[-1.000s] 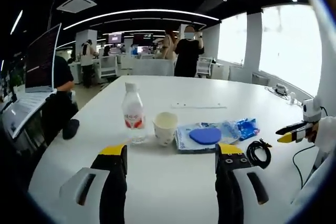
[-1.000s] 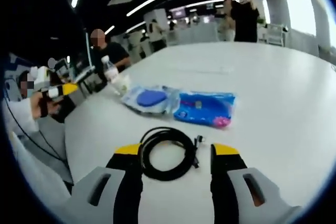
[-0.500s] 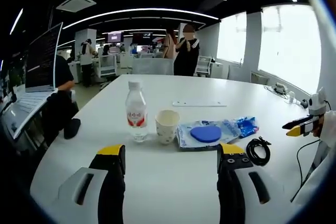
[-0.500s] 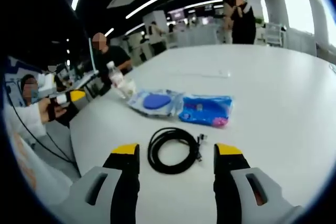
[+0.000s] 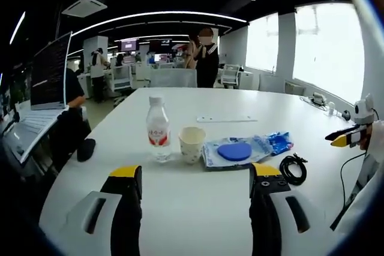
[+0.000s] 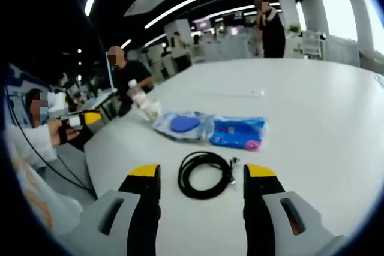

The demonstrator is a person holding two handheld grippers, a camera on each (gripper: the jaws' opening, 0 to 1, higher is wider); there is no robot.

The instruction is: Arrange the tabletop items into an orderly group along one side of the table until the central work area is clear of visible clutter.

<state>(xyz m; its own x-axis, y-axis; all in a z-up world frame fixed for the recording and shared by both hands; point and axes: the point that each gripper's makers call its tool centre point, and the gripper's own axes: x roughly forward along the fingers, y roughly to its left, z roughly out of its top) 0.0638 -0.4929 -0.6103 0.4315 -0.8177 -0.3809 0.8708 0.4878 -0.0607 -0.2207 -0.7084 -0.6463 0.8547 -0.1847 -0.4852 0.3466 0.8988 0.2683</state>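
Note:
On the white table (image 5: 198,208) stand a clear water bottle (image 5: 158,136) with a red label and a paper cup (image 5: 191,144) beside it. To their right lies a clear packet with a blue disc (image 5: 234,151), then a blue packet (image 5: 279,142) and a coiled black cable (image 5: 292,169). My left gripper (image 5: 195,175) is open above the bare near tabletop, short of the cup. My right gripper (image 6: 202,174) is open, its jaws either side of the cable (image 6: 206,174), which lies just beyond the tips. Behind the cable lie the blue packet (image 6: 237,132), the disc packet (image 6: 183,125) and the bottle (image 6: 141,102).
A thin white strip (image 5: 227,119) lies farther back on the table. A dark object (image 5: 86,149) sits off the left edge. An open laptop (image 5: 42,82) stands at the left. People stand and sit around the office. The right gripper (image 5: 351,137) enters the left gripper view.
Both cameras have drawn back and risen a little, so the items look smaller and farther. The objects on the table have not moved. Both grippers stay open.

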